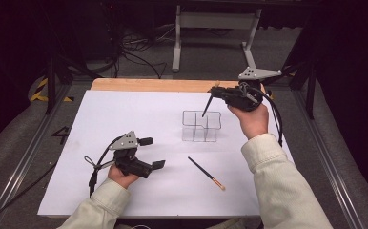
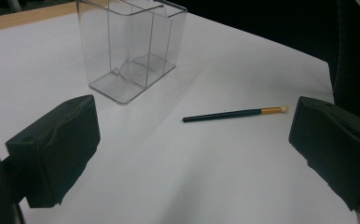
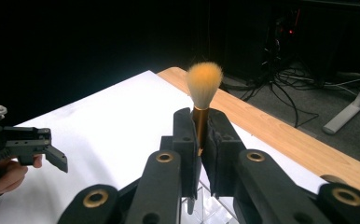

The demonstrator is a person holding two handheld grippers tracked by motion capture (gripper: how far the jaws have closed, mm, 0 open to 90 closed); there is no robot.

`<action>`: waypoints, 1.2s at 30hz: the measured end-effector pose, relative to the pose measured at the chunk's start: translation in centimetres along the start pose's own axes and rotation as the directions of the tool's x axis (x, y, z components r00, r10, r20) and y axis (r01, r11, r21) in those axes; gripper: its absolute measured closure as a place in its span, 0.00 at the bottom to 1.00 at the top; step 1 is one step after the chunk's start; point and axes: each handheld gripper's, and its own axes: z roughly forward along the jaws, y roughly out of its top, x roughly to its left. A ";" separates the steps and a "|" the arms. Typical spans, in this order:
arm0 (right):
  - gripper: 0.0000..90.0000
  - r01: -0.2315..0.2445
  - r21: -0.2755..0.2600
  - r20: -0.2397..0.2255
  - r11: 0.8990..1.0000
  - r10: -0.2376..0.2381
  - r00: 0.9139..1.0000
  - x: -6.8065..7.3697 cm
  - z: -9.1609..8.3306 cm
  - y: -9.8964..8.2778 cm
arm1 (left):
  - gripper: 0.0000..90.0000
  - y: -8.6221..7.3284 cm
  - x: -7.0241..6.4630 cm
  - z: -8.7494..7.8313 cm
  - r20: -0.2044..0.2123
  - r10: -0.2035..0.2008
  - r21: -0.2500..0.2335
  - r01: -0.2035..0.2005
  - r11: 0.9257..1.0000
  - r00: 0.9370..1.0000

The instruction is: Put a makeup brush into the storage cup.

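Gripping a makeup brush (image 3: 201,100) between the closed jaws of the right gripper (image 3: 200,140), pads pressing on the gold ferrule just under the bristles. Showing, in the right gripper view, a fluffy rounded head of pale orange-tan bristles standing above the jaws at twelve o'clock, gold band below it, dark handle running down between the pads. Hanging, in the high view, as a thin black stick (image 1: 206,107) slanting down toward seven o'clock from the right gripper (image 1: 216,89), its lower tip at the top rim of the clear organizer (image 1: 200,127); whether inside a compartment or just above the rim, impossible to tell. Standing upright on the white sheet (image 1: 125,114), the organizer: transparent plastic, divided into several compartments, lying at roughly eight o'clock from the right hand (image 1: 252,119).

Resting low on the sheet at seven o'clock from the organizer, the left gripper (image 1: 154,152), jaws standing wide apart with nothing between them. Lying flat on the sheet between the two black jaws in the left gripper view, well beyond them, a second brush (image 2: 234,113): slim dark handle, short gold band, small pale tip pointing to three o'clock. Sitting at five o'clock from the organizer (image 2: 130,51) there, apart from it.
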 end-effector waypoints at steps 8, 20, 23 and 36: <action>0.93 -0.015 0.029 0.006 0.999 0.015 1.000 -0.3 1.0 -0.8 | 0.02 0.0 -0.1 0.0 -0.008 0.011 0.008 -0.011 1.000 1.000; 0.93 -0.029 0.056 0.004 0.998 0.028 1.000 -0.4 2.4 -2.5 | 0.00 0.0 -0.5 0.1 -0.014 0.056 0.036 -0.055 0.998 0.998; 0.93 -0.034 0.066 0.004 0.997 0.034 0.999 -0.5 2.6 -2.8 | 0.01 0.0 -0.5 0.1 -0.007 0.057 0.040 -0.056 0.998 0.998; 0.86 -0.057 0.092 0.006 0.994 0.057 0.998 -0.5 3.4 -4.0 | 0.04 0.0 -0.7 0.2 -0.013 0.071 0.055 -0.070 0.996 0.997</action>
